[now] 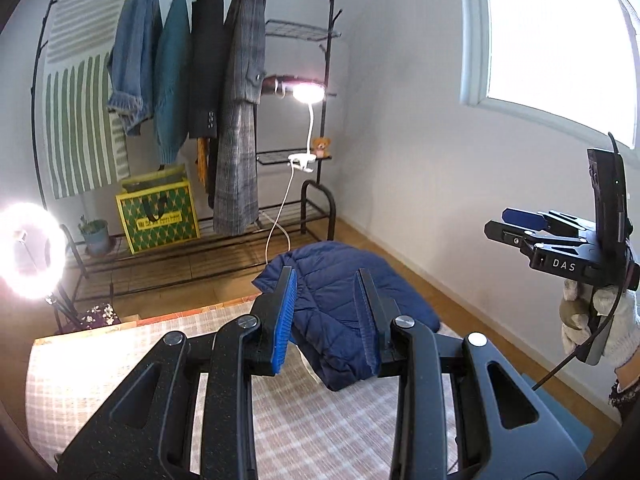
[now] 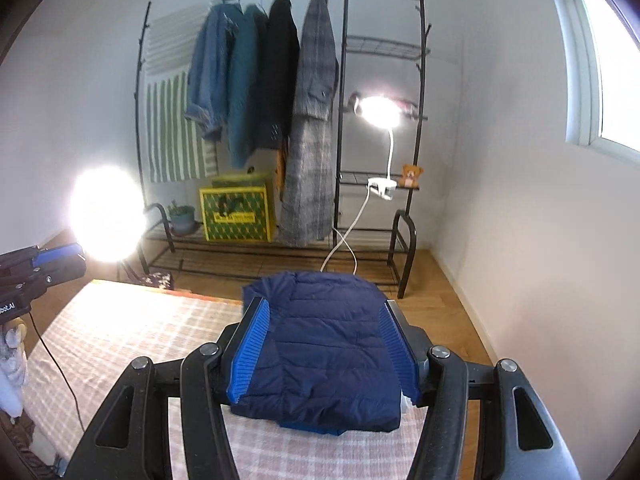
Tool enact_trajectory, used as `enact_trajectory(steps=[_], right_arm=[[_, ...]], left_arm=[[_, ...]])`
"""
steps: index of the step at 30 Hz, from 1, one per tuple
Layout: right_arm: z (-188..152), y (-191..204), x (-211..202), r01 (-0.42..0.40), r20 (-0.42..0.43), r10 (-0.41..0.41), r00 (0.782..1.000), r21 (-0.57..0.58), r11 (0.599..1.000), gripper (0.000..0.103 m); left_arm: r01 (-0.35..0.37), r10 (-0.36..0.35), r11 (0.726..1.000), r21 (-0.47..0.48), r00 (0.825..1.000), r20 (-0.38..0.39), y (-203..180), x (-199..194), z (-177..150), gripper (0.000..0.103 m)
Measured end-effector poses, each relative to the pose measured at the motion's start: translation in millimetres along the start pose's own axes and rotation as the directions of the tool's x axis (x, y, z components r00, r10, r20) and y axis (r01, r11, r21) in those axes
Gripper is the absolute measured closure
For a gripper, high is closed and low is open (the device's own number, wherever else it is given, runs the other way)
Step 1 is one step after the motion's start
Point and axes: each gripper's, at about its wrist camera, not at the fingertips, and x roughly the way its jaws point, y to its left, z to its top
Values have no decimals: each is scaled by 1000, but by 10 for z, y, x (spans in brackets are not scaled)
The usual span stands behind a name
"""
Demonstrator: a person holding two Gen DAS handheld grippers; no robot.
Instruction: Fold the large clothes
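Jacket [image 2: 324, 348], navy and quilted, lies folded into a compact block at the bed's [image 2: 120, 332] far end, its long axis seemingly running away toward the clothes rack [image 2: 280, 120]. Folding looks finished; next might be fetching another garment. Left gripper [image 1: 326, 316] and right gripper [image 2: 324, 354] hover above, jaws apart, empty.

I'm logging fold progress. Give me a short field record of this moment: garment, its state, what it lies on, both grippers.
garment: navy quilted puffer jacket
state: folded into a compact bundle
surface: pink-and-white checked bed cover
left gripper: open, empty, above the bed
right gripper: open, empty, above the jacket
backdrop: black metal clothes rack with hanging coats
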Motion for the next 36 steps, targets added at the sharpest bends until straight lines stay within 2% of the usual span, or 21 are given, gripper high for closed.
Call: enact_trajectory(steps=[7, 12, 19, 20, 22, 23, 26, 29, 31, 33, 36], right_arm=[[-2, 299, -812, -55, 42, 54, 998, 28, 998, 39], [-111, 614, -1216, -55, 36, 54, 998, 21, 998, 37], [-354, 1014, -1531, -53, 54, 50, 997, 52, 997, 18], [-393, 1048, -1538, -41, 62, 38, 997, 60, 997, 17], [-471, 1135, -1536, -19, 74, 15, 997, 59, 998, 14], [-523, 1182, -1515, 2, 73, -6, 997, 62, 998, 13], [-656, 1289, -1477, 44, 83, -50, 995, 67, 997, 0], [-788, 1391, -1374, 70, 83, -76, 994, 80, 994, 0], [-882, 1442, -1291, 68, 70, -75, 995, 94, 993, 0], [-949, 1473, -1181, 71, 56, -77, 995, 108, 992, 0], [-1062, 1501, -1032, 87, 44, -95, 995, 149, 985, 0]], left_arm=[[50, -50, 999, 9, 999, 20, 26, -776, 24, 72], [80, -81, 996, 31, 996, 25, 145, -1358, -105, 72], [55, -55, 997, 51, 998, 8, 378, -1923, -412, 71], [46, -46, 998, 47, 999, 2, 431, -1987, -469, 66], [17, -17, 999, 40, 1000, 10, 499, -2058, -569, 35], [-4, 4, 1000, 30, 1000, 19, 546, -2087, -636, 28], [-31, 31, 999, 19, 1000, 3, 656, -2051, -862, 26], [-48, 48, 999, 14, 998, -31, 748, -1920, -1124, 18], [-57, 57, 998, 6, 997, -46, 808, -1823, -1280, 18], [-57, 57, 998, -11, 997, -52, 870, -1746, -1433, 17], [-81, 79, 996, -48, 996, -43, 958, -1663, -1610, 10]])
